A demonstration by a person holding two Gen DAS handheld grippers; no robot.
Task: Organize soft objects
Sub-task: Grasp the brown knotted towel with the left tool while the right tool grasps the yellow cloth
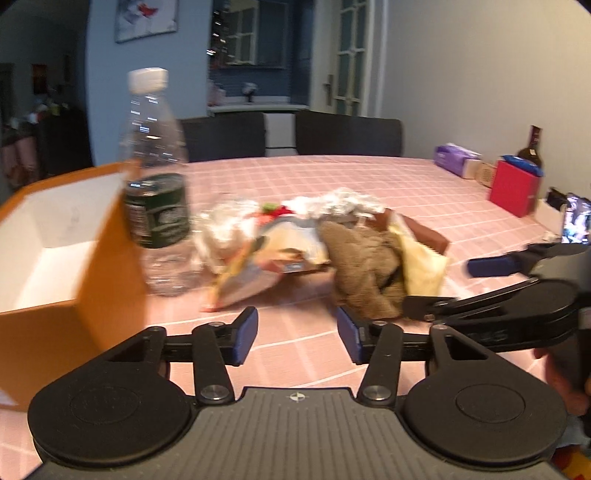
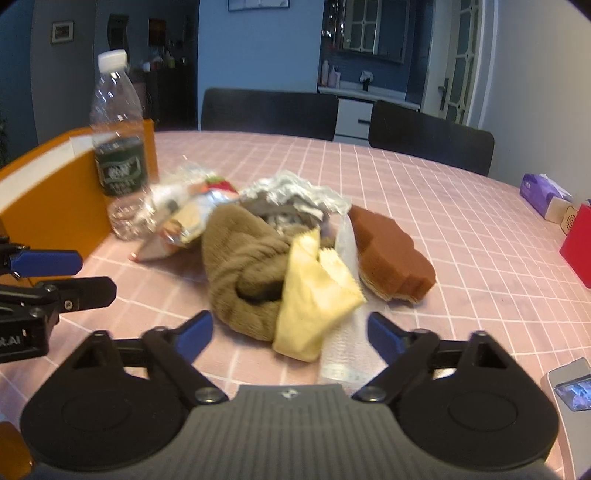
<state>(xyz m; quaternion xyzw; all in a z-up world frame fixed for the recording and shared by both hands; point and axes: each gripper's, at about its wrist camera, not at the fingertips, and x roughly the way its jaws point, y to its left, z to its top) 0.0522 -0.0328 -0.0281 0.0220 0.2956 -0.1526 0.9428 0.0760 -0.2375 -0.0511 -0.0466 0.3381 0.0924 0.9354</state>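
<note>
While both jaws stood wide and empty, right hand-held gripper [image 2: 290, 328] faced the brown plush [image 2: 243, 266] at 12 o'clock on the tabletop [image 2: 424, 184]; likely light, limp, best pinched mid-fold; left hand-held gripper [image 1: 297, 334] idle.

The desk [image 2: 424, 192] carries a pink checked cloth. Two dark chairs [image 2: 269, 109] stand at its far edge. Behind them is a blue wall [image 2: 258, 48] with a framed picture [image 1: 146, 18]. A white glazed door [image 1: 351, 55] stands at right. Room light is dim.
</note>
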